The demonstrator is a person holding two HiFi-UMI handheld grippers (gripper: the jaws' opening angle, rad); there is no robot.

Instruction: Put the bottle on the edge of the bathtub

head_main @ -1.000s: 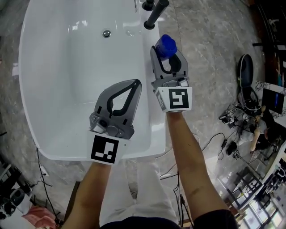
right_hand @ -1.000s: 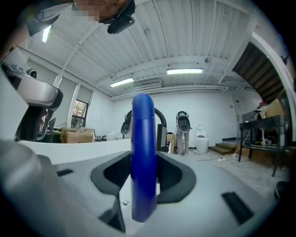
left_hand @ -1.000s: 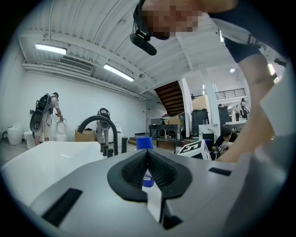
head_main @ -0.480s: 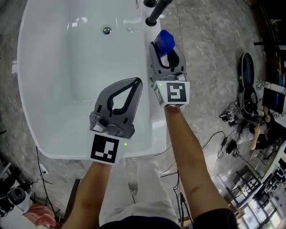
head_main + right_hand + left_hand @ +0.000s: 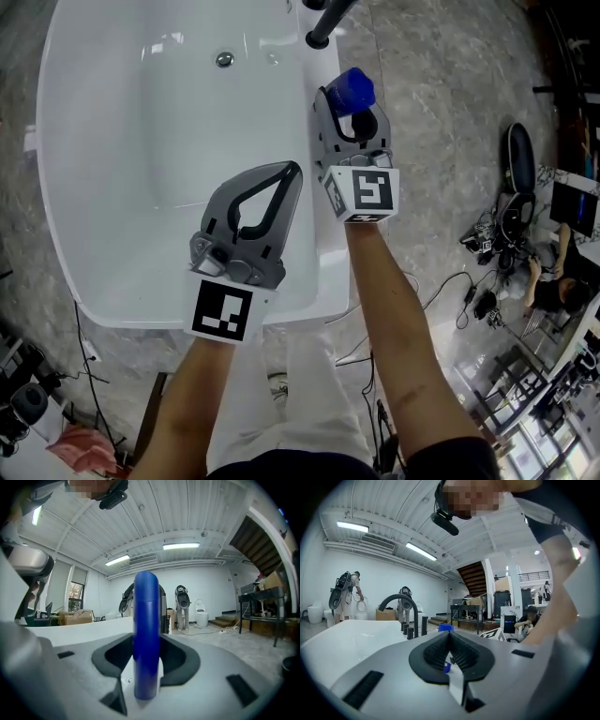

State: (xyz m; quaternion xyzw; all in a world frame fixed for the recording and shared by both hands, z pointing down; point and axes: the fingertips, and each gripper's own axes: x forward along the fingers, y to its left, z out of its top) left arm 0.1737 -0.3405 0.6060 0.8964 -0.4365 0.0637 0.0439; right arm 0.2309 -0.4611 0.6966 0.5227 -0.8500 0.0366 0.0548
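Note:
A blue bottle [image 5: 353, 89] stands upright between the jaws of my right gripper [image 5: 352, 111], which is shut on it. It is by the white bathtub's right rim [image 5: 325, 253], just short of the black faucet [image 5: 328, 23]. Its base is hidden, so I cannot tell if it touches the rim. In the right gripper view the bottle [image 5: 146, 611] fills the gap of the right gripper [image 5: 146, 641]. My left gripper [image 5: 284, 175] hovers over the tub's near end, shut and empty. In the left gripper view the left gripper [image 5: 450, 639] points at the bottle's cap [image 5: 446, 627].
The tub's drain [image 5: 224, 59] lies at the far end of the basin. The faucet [image 5: 401, 609] has short black handles beside it. Grey marble floor [image 5: 441, 112] lies right of the tub, with cables and gear [image 5: 487, 244] and a seated person [image 5: 553, 281] farther right.
My right gripper has edged a little forward along the rim with the bottle in it. The left gripper has barely moved.

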